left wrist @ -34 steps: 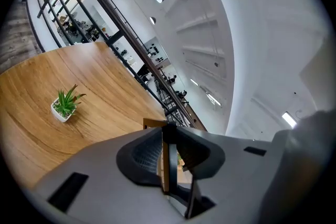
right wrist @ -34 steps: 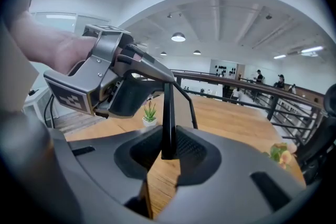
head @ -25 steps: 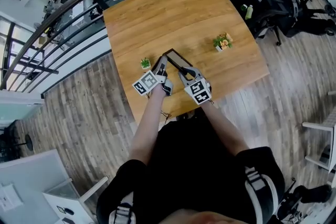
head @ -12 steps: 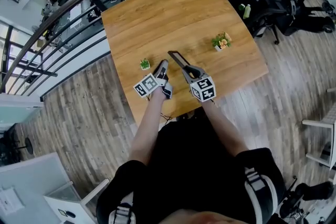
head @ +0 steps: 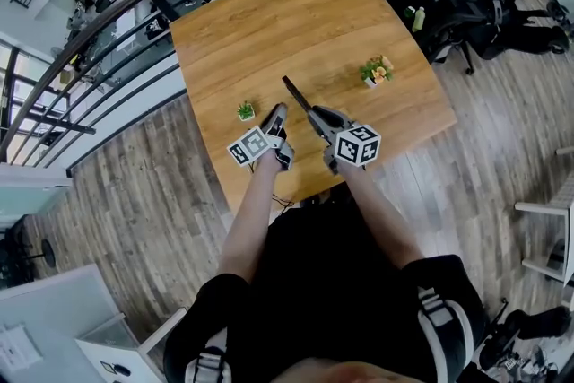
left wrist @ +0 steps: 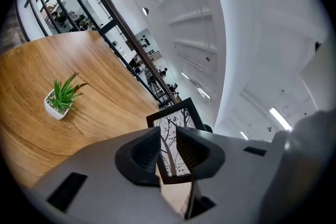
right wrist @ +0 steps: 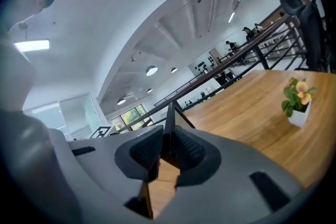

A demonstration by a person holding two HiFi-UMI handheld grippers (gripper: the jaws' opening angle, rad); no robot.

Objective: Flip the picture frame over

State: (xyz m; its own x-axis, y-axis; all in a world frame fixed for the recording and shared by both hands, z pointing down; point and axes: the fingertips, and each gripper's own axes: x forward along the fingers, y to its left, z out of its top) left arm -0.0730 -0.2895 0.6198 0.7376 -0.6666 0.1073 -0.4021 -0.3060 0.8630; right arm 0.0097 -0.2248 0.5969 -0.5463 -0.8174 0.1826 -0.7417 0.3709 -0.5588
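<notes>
**Near edge of the worktop: frame state and grip report**

Over the near part of the worktop [head: 296, 13], the picture frame [left wrist: 176, 119] stands on edge. In the head view it appears as a thin dark line.

1. Right hand-held gripper [right wrist: 167, 145]: the jaws pinch the picture frame across its thickness. Its narrow edge rises straight up between the pads.
2. Left hand-held gripper [left wrist: 168, 148]: the jaws stand a little apart and pinch nothing. The glazed face of the picture frame, printed with bare tree branches, shows through the gap just beyond the tips.
3. Contact between the lower edge of the picture frame and the worktop cannot be determined.

Adjacent items: a small green potted plant [head: 246, 110] stands left of the left hand-held gripper. A flowering potted plant [head: 378, 70] stands to the right, well apart from the picture frame.
</notes>
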